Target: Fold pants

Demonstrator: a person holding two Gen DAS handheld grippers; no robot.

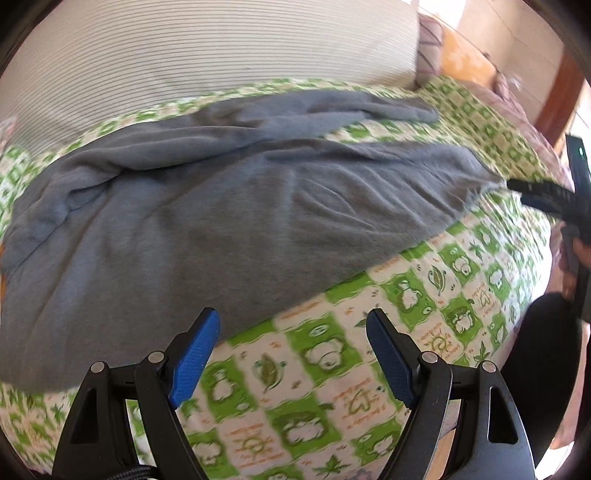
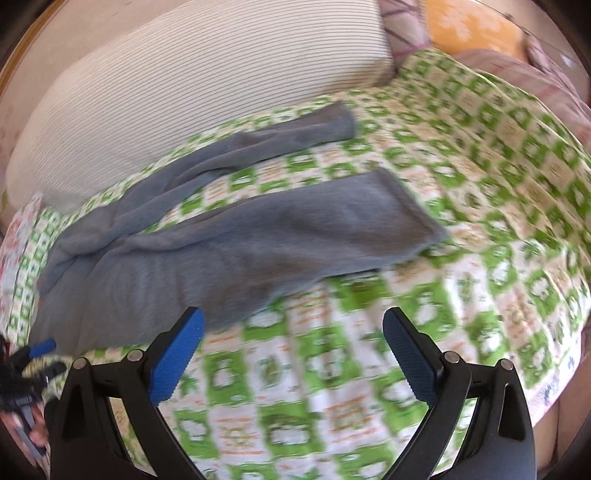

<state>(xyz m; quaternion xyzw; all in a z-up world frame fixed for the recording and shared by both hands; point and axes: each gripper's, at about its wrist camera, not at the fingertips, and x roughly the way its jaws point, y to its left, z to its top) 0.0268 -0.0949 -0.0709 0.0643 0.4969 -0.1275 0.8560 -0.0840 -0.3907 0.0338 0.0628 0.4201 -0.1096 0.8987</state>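
Flat on a green-checked bedspread (image 2: 480,192): grey pants (image 2: 229,254), legs apart
Both tongs, left gripper (image 1: 293,354) and right gripper (image 2: 293,354), gape wide beside pants, holding nothing

You are looking down on a bed spread with a green-and-white checked sheet (image 2: 480,177) printed with small cartoon animals and leaves. At its far side lies a large cream pillow with fine ribbed stripes (image 2: 192,92), and beside that a pinkish patterned cushion (image 1: 428,48) and an orange fabric with pale flowers (image 2: 469,22). A mauve striped blanket (image 2: 546,81) is bunched along the far right edge. Warm daylight falls from the upper right (a dark wooden post (image 1: 557,99) stands there).
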